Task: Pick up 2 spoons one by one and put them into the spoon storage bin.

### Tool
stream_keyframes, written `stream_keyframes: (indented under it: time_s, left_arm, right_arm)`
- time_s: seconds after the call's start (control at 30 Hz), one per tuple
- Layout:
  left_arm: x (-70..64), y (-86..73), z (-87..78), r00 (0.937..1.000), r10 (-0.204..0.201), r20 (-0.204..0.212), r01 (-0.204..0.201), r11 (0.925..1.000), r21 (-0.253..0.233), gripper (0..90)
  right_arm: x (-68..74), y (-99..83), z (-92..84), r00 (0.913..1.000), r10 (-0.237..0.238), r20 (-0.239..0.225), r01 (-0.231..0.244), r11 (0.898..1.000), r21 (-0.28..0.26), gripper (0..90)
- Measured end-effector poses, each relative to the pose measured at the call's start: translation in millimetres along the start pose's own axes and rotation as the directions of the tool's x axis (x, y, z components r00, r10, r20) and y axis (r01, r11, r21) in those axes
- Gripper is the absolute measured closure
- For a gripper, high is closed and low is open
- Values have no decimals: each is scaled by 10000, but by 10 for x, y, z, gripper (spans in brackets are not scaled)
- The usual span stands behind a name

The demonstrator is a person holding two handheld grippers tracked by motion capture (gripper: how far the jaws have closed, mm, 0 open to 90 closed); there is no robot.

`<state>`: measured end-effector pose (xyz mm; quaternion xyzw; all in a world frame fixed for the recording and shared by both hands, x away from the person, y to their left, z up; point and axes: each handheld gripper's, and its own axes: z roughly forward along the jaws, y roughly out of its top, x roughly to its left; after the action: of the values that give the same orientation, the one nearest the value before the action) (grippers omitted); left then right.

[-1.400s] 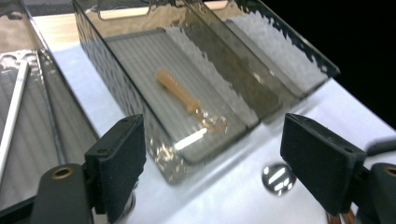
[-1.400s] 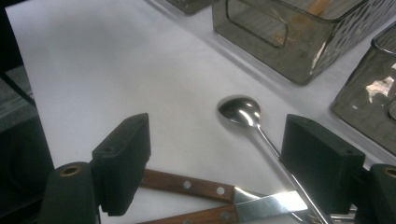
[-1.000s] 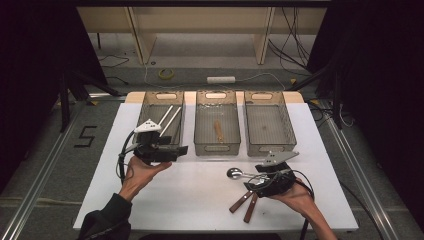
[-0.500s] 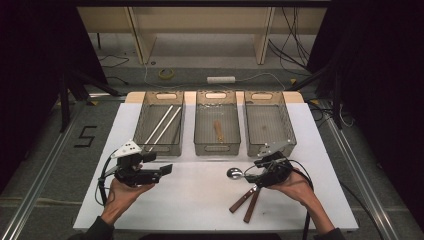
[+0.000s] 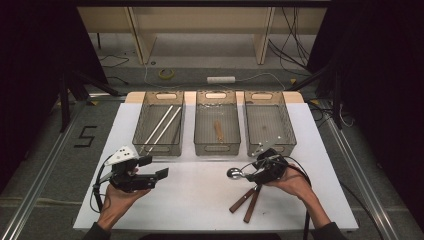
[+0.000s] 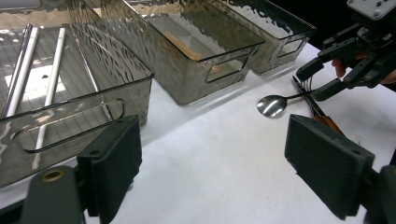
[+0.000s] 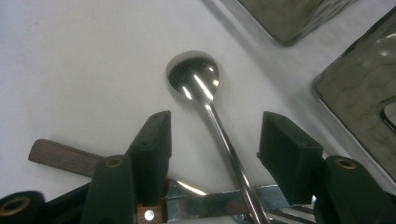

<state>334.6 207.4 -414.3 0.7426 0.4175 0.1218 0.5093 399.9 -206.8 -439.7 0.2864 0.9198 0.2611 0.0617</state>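
Note:
A steel spoon (image 5: 234, 173) lies on the white table, its bowl (image 7: 194, 77) pointing away from my right gripper (image 5: 247, 172). In the right gripper view its handle runs down between the two pads (image 7: 154, 144), which stand a little apart from it on both sides. The right gripper (image 7: 215, 123) has just been closing and touches nothing. Under the handle lie two wooden-handled utensils (image 5: 245, 200). My left gripper (image 5: 154, 168) hovers open and empty at the front left, pointing right, and in its own view (image 6: 219, 172) it faces the spoon (image 6: 272, 105).
Three smoky clear trays stand in a row at the back. The left one (image 5: 145, 146) holds two white rods (image 5: 161, 127), the middle one (image 5: 216, 147) a wooden piece (image 5: 218, 131), and the right one (image 5: 285, 135) looks bare. The white table (image 5: 200, 200) ends just before the hands.
My left gripper has drawn back from the left tray toward the front left of the table. The right gripper has edged slightly toward the spoon.

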Motion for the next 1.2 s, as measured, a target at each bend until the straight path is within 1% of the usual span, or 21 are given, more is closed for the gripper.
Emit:
stream_keyframes:
  time_s: [0.03,0.07,0.1,0.13,0.17,0.2,0.27,0.3,0.33,0.4,0.5,0.53,0.6,0.63,0.7,0.83,0.9,1.2]
  left_arm:
    - [-3,-4,2,10000,2,13,-2,10000,-30,185]
    - [-6,-7,4,10000,37,35,-37,10000,19,185]
    - [-10,-11,10,10000,45,23,-45,10000,16,185]
    - [-13,-16,13,10000,73,5,-73,10000,10,185]
    - [-13,-18,13,9999,116,1,-116,9999,20,185]
    - [-14,-20,13,9999,114,9,-114,9999,9,185]
    - [-15,-25,11,9999,103,11,-103,9999,-63,185]
    - [-16,-25,10,9999,107,2,-107,9999,-73,185]
    - [-16,-26,9,9999,105,-1,-105,9999,-79,185]
    - [-19,-28,10,10000,96,0,-96,9999,-115,184]
    - [-29,-29,15,9999,112,25,-112,9999,-111,184]
    - [-32,-29,18,9999,129,18,-129,9999,-84,184]
    - [-31,-30,18,9998,188,30,-188,9998,-27,184]
    - [-30,-31,19,9998,198,27,-198,9998,-23,185]
    - [-31,-32,21,9999,132,31,-132,9999,-67,185]
    - [-34,-32,22,9998,180,52,-180,9998,-39,184]
    - [-39,-32,26,9998,175,68,-174,9998,-41,185]
    - [-50,-32,33,9997,224,82,-224,9997,-49,185]
  right_arm:
    - [-9,4,13,10000,-44,-51,44,10000,60,465]
    - [-5,12,20,9999,109,-46,-108,9998,193,475]
    - [-16,13,36,10000,-4,-82,6,9997,251,488]
    - [-22,16,44,9999,13,-115,-9,9994,355,500]
    - [-35,13,64,9998,-128,-123,132,9994,332,511]
    - [-35,18,68,9999,2,-168,5,9990,456,518]
    - [-46,22,87,9998,-31,-188,41,9983,583,538]
    - [-52,20,101,9997,-139,-189,150,9982,588,545]
    - [-53,24,106,9997,-10,-234,25,9979,640,554]
    - [-70,23,123,9996,-84,-266,102,9975,700,568]
    - [-82,19,139,9994,97,-337,-67,9959,904,590]
    - [-92,16,146,9994,33,-332,-3,9958,916,597]
    - [-95,15,157,9992,88,-383,-50,9952,975,611]
    - [-96,15,163,9992,41,-396,0,9949,1012,618]
    - [-95,17,170,9991,21,-421,26,9937,1122,634]
    - [-98,21,188,9990,-80,-444,134,9924,1227,655]
    - [-98,27,191,9993,-150,-346,196,9906,1355,666]
    - [-124,24,216,9992,-197,-342,248,9876,1551,710]
